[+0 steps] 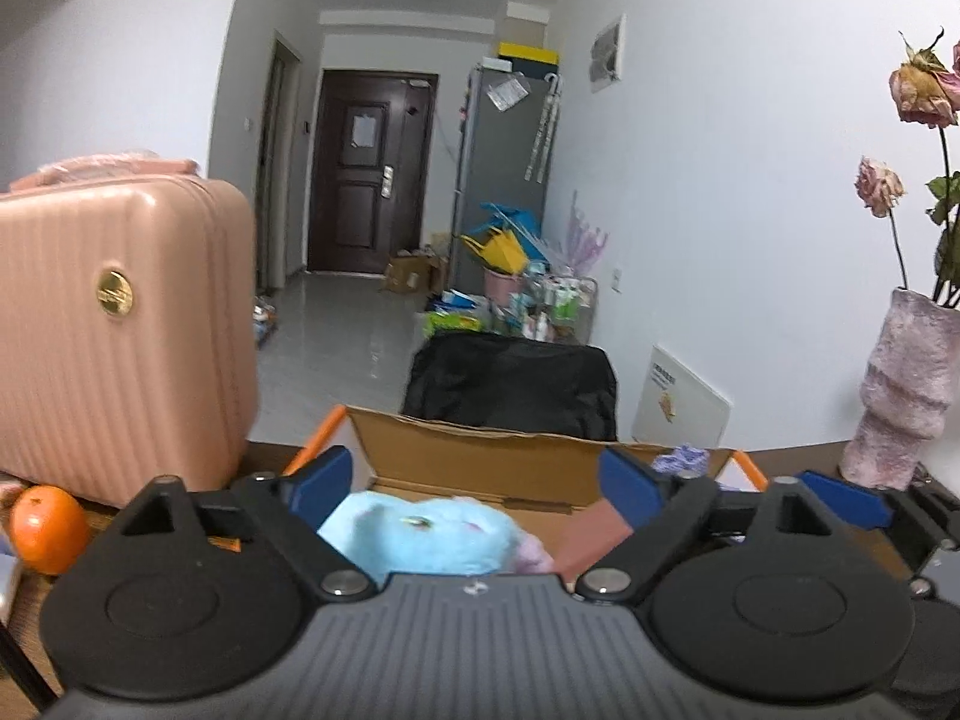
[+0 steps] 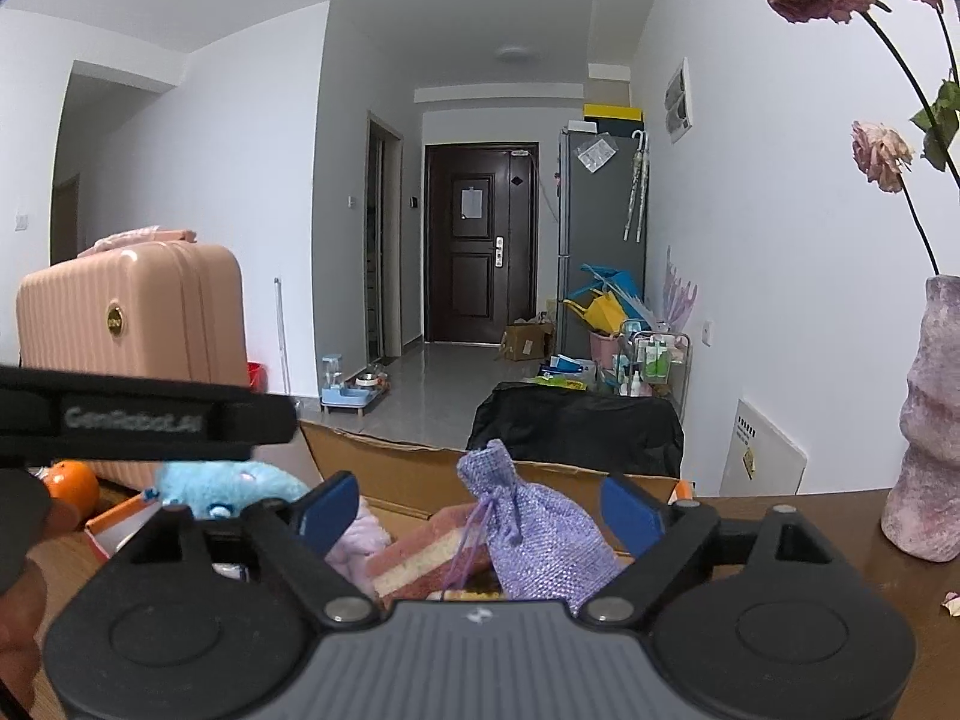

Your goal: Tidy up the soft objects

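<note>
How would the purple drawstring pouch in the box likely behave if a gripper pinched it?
The purple drawstring pouch looks like loose woven fabric, so it would probably squash and sag. Its cinched neck stands up, a likely easy pinch point. It seems light, leaning on the pink sponge.

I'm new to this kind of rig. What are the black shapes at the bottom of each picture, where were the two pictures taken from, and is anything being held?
There is no robot: a person holds a two-finger gripper in each hand, and each carries a wide-angle camera looking out along its fingers. The black shapes are the grippers' own bodies.

The left gripper stands open over a blue plush toy lying in a cardboard box. The right gripper stands open around a purple pouch, which rests in the same box beside pink sponges. Neither gripper presses on anything.

On the table also stand a pink suitcase, an orange and a vase of dried roses.
</note>
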`<state>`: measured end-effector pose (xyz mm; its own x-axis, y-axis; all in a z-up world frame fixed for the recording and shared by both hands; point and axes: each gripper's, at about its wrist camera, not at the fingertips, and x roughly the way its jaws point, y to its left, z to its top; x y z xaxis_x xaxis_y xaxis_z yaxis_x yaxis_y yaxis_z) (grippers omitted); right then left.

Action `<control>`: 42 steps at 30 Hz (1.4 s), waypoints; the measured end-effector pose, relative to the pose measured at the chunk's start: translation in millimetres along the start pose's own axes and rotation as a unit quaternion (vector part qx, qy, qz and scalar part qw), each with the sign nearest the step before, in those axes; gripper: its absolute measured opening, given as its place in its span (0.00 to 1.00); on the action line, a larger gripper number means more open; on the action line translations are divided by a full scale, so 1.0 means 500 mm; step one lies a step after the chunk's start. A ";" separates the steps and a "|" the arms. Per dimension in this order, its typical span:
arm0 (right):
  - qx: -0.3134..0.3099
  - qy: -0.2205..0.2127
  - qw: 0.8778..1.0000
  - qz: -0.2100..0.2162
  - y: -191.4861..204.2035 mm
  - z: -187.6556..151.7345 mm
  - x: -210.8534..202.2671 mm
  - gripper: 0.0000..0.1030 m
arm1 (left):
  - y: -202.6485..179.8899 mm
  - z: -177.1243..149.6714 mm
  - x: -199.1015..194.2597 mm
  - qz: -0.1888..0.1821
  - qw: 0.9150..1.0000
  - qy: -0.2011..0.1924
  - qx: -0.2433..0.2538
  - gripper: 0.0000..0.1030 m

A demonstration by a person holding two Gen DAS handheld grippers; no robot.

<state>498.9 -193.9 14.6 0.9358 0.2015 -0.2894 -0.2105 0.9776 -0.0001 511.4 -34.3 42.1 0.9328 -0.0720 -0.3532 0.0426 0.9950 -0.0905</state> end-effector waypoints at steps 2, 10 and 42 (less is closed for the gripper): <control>0.003 0.003 1.000 -0.004 -0.002 0.000 0.001 0.91 | 0.007 -0.001 -0.003 0.009 1.000 0.001 0.003 1.00; 0.003 0.006 1.000 -0.023 -0.005 -0.004 0.001 1.00 | 0.037 0.000 -0.003 0.029 1.000 0.007 -0.005 1.00; 0.018 -0.026 0.998 -0.062 0.001 -0.043 -0.226 1.00 | 0.090 -0.076 -0.236 0.064 0.998 -0.020 0.008 1.00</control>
<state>386.7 -217.4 26.6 0.9676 0.0817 -0.2387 -0.0834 0.9965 0.0029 389.3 16.3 44.2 0.9444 0.0590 -0.3234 -0.0734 0.9968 -0.0325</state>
